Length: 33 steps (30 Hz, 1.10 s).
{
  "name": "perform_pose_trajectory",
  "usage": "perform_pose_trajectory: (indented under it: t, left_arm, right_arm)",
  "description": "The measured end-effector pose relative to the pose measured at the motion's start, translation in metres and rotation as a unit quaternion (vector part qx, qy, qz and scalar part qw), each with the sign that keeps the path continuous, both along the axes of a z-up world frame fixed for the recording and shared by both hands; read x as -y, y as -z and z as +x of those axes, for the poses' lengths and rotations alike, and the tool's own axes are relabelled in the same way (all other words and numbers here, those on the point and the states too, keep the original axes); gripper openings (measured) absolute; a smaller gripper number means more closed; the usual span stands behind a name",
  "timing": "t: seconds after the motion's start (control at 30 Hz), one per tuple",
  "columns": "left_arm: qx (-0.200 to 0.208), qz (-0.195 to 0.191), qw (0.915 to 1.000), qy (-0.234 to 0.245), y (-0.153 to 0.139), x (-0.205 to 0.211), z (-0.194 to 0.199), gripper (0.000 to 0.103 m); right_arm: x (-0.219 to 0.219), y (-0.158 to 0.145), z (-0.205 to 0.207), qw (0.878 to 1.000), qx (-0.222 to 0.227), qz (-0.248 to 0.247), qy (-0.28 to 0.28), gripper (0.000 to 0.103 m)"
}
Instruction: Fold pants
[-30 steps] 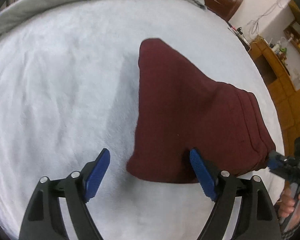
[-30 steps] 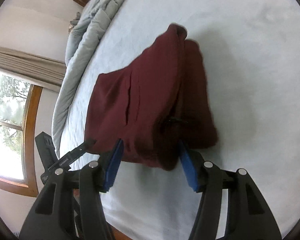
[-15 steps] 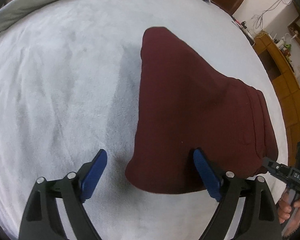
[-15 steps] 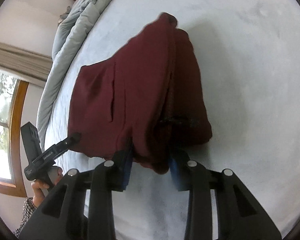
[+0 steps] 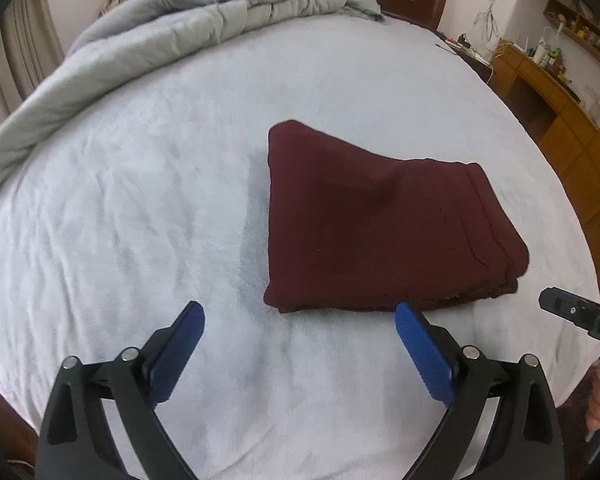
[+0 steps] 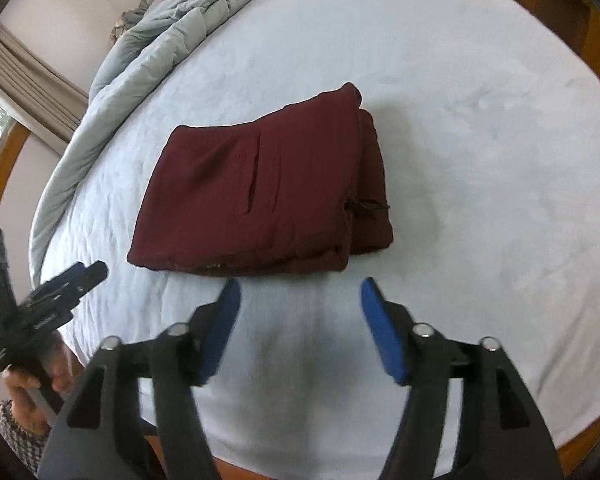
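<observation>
Two grippers, both empty now: your left gripper (image 5: 299,327) gapes wide, your right gripper (image 6: 300,300) has just been opening, and nothing sits between either pair of pads. The pants (image 5: 376,224) lie just ahead of both sets of fingertips, a compact maroon bundle flat on the white bedspread (image 5: 140,200), apparently let go because the fold looks finished. From your right gripper, the bundle's long axis runs left to right, stacked waistband edges at its right end.
</observation>
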State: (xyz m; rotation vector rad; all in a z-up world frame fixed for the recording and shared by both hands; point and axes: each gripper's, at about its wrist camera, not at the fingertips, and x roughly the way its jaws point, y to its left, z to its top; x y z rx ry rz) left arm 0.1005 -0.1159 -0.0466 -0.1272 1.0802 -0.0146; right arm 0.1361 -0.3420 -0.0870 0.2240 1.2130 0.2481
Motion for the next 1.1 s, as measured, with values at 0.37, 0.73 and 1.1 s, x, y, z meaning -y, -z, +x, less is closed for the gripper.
perform_pose_trajectory:
  t: [0.37, 0.73, 1.1]
  left_arm:
    - [0.013, 0.017, 0.9997, 0.011, -0.037, 0.007, -0.037, 0.099]
    - [0.041, 0.018, 0.9986, 0.029, -0.070, 0.017, -0.068, 0.099]
    - [0.053, 0.025, 0.9979, 0.027, -0.083, 0.018, -0.082, 0.099]
  right_arm:
    - [-0.023, -0.038, -0.034, 0.998, 0.044, -0.055, 0.002, 0.100]
    - [-0.035, -0.043, -0.047, 0.993, -0.008, -0.112, 0.019, 0.100]
    - [-0.037, -0.057, -0.056, 0.995, -0.006, -0.096, 0.027, 0.100]
